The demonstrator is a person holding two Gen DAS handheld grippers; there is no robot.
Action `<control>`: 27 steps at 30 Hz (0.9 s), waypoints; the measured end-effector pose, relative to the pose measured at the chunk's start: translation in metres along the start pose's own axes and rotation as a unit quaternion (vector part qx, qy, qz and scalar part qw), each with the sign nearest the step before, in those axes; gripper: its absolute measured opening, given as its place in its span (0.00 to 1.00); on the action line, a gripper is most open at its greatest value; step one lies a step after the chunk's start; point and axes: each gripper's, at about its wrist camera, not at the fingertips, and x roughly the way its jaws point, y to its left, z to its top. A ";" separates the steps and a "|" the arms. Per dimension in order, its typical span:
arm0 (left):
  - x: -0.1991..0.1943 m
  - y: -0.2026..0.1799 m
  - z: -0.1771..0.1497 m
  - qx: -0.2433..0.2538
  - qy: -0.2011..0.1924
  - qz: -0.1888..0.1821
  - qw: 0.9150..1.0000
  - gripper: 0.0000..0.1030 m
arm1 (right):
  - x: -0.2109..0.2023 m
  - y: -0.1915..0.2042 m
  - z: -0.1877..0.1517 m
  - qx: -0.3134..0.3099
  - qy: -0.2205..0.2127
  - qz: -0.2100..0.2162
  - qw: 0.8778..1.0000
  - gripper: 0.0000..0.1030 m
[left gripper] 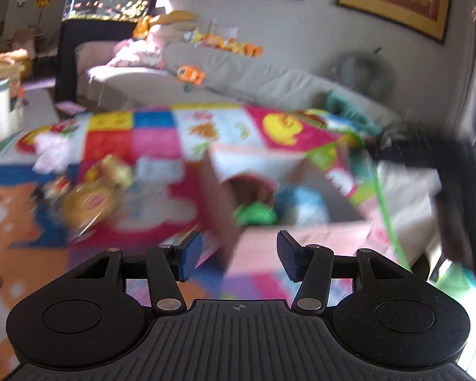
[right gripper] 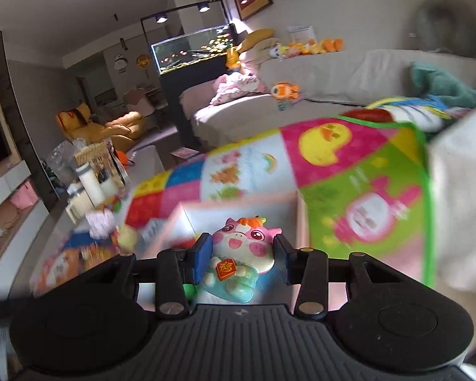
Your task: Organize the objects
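My right gripper (right gripper: 242,255) is shut on a pink and white cow toy (right gripper: 241,250) with a teal body, and holds it over an open pink cardboard box (right gripper: 187,214). My left gripper (left gripper: 239,255) is open and empty, just in front of the same box (left gripper: 304,238). The box holds a green toy (left gripper: 255,214), a blue toy (left gripper: 301,203) and a brown one (left gripper: 249,187). A gold and red toy (left gripper: 89,197) lies on the colourful play mat (left gripper: 161,139) to the left. The left wrist view is blurred.
A grey sofa (right gripper: 333,76) with plush toys and an orange fish toy (right gripper: 284,90) stands behind the mat. A fish tank (right gripper: 193,49) stands at the back. White bottles (right gripper: 90,184) and clutter stand at the mat's left edge. A black object (left gripper: 453,171) reaches in from the right.
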 end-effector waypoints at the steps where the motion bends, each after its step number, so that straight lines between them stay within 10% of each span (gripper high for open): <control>1: -0.003 0.007 -0.006 -0.003 0.006 0.007 1.000 0.55 | 0.014 0.004 0.012 0.003 0.001 0.001 1.000 0.42; 9: -0.023 0.102 -0.019 -0.101 0.009 0.089 0.991 0.55 | 0.056 0.055 0.003 -0.066 0.012 -0.040 0.997 0.63; 18: 0.004 0.155 0.000 -0.181 0.031 0.174 0.968 0.51 | 0.063 0.107 -0.037 -0.064 0.178 0.019 0.982 0.74; 27: -0.008 0.183 -0.025 -0.204 -0.015 0.167 0.965 0.34 | 0.144 0.248 0.009 -0.150 0.183 0.060 0.970 0.83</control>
